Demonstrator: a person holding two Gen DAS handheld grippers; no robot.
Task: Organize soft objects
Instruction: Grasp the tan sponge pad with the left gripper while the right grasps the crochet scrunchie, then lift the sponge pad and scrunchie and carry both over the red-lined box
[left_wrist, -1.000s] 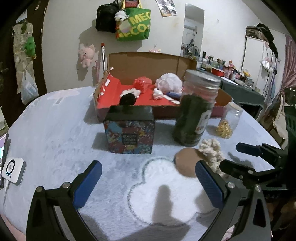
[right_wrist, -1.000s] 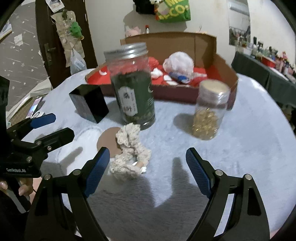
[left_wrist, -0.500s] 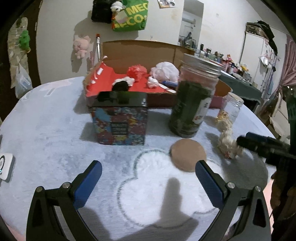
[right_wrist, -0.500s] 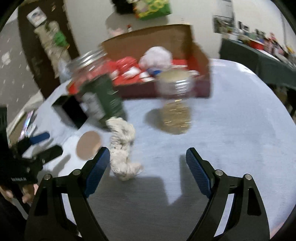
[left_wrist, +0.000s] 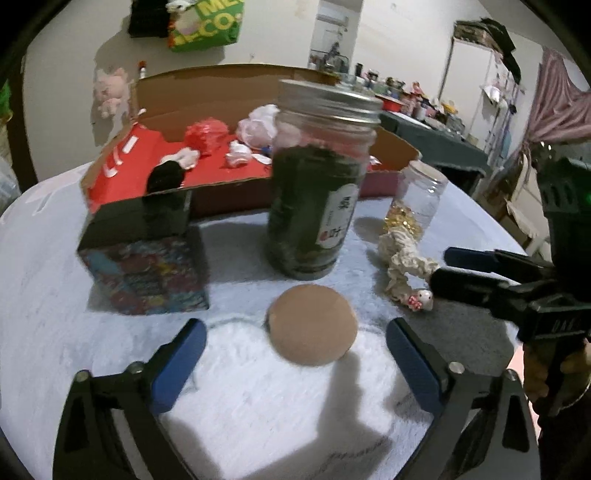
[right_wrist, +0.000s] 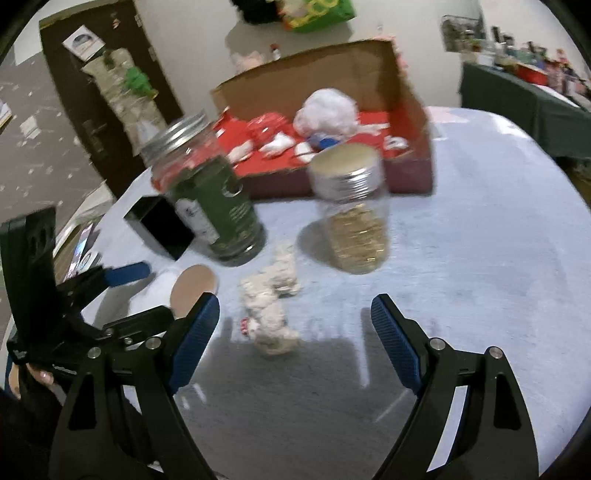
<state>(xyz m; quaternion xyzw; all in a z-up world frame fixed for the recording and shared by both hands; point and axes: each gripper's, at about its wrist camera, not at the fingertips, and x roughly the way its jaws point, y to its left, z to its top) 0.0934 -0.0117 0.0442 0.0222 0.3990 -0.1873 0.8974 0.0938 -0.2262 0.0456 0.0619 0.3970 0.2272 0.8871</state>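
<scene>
Several soft things already lie in the cardboard box (right_wrist: 402, 110), on its red lining, far ahead of both claws: a white puffy bundle (right_wrist: 328, 110), a crinkled red piece (left_wrist: 207, 133) and small white scraps. By that showing the sorting is partly done. Left on the desk (right_wrist: 480, 240) are a cream scrunchie (right_wrist: 271, 306) and a tan round pad (left_wrist: 312, 325).

The right claw (right_wrist: 291, 328) stands with its blue pads well apart, clamped on nothing. The scrunchie lies just ahead of it, between the pads and nearer the left-hand one; it looks loose on the desk, though blur makes contact hard to rule out. It is a ruffled, knobbly fabric loop with a small red-and-white charm (left_wrist: 419, 299) at its near end, and it should squash easily.

The left claw (left_wrist: 295, 347) is likewise spread and empty. The tan pad sits between its fingers, slightly forward, a flat matte disc with a felt-like face.

Beyond each claw stand hard things that probably stay put: a tall glass jar (left_wrist: 317, 177) of dark leaves with a ribbed metal lid, a smaller clear jar (right_wrist: 351, 210) of golden beads, and a square patterned tin (left_wrist: 144, 254) with a glossy black top. The desk cover is pale blue and fleecy
</scene>
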